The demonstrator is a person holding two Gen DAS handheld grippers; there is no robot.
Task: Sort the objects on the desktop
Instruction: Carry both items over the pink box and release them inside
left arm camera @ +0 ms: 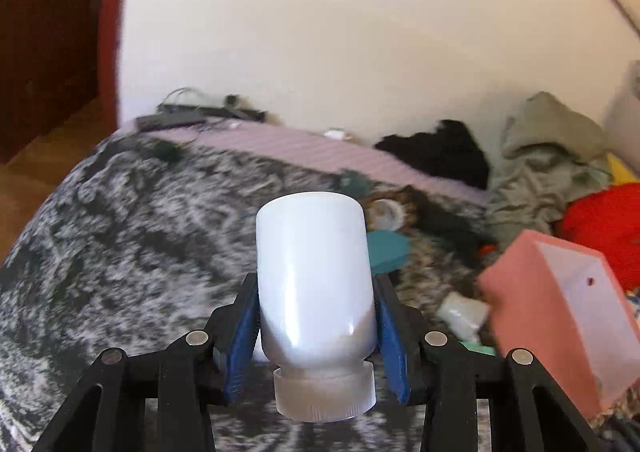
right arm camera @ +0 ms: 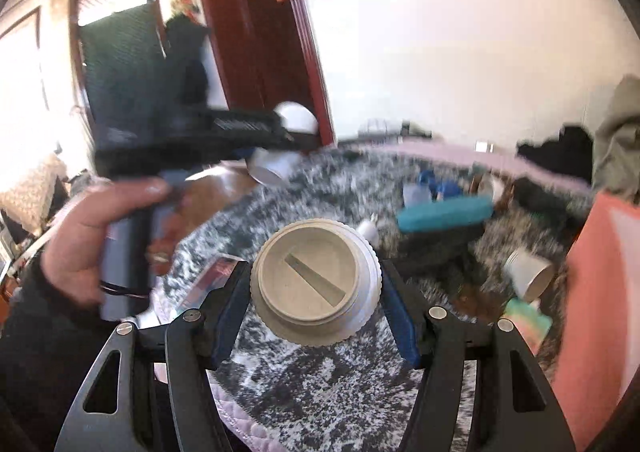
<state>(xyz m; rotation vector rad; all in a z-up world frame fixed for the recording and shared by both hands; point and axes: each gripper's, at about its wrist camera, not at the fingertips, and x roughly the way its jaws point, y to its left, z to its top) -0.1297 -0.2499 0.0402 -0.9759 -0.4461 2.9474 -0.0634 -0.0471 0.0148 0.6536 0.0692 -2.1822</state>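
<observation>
Left wrist view shows the left gripper (left arm camera: 316,316) clenched on a white plastic bottle (left arm camera: 312,272), its blue pads (left arm camera: 244,336) pressing the lower body just above the translucent screw cap (left arm camera: 324,396). The bottle is held cap toward the camera, base pointing away, above a bed covered with a grey-and-white mottled blanket (left arm camera: 120,252). To the right stands a pink open-topped box (left arm camera: 532,300), probably the sorting bin, with a teal case (left arm camera: 388,252) and other small items scattered between.

Right wrist view shows the right gripper (right arm camera: 316,292) grasping a squat white jar (right arm camera: 316,280) across its ribbed lid rim, the flat cream top with its slotted recess facing the camera. It too hangs above the blanket (right arm camera: 312,392). A person's hand (right arm camera: 96,236) at left carries the other gripper, and the pink box's wall (right arm camera: 600,312) fills the right edge.

Both containers look light, stiff and smooth. The glossy bottle seems slippery and, held near one end, could pivot between the pads; a grip nearer mid-body would hold it steadier. The jar's ribbing gives the pads purchase, though a grip on the lid alone depends on the lid being screwed tight. Neither appears fragile, so a short drop into the box would likely do no harm.
</observation>
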